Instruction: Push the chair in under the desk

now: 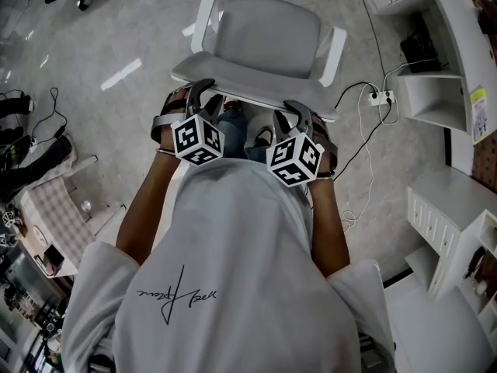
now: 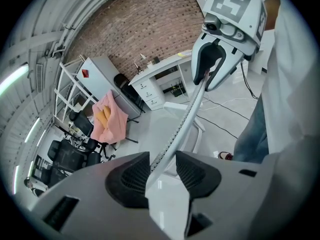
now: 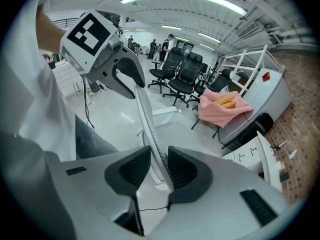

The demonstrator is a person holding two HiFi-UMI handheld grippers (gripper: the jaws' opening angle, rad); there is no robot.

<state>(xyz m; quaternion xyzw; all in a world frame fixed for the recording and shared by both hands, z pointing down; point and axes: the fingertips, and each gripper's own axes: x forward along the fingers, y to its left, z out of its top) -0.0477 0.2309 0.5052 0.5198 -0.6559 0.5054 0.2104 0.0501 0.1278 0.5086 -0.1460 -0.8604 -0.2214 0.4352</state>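
Chair (image 1: 268,33): grey seat and white armrests (image 1: 332,53), placed on the pale floor (image 1: 116,37) directly before the person, seat turned away, not under the desk (image 1: 457,29), which is seen along the right edge of the head view with a gap of floor between. Backrest (image 1: 248,84): top rim is held at two places. Left gripper (image 1: 203,92): clamped on the left part of the rim, which is seen filling the gap between its dark pads. Right gripper (image 1: 295,109): likewise pinched on the right part of the rim, pads on either face. Power strip (image 1: 382,97): found on the floor between chair and desk, cables trailing. Pink cloth (image 3: 225,109) and black office chairs (image 3: 182,74): recorded further off in the room.
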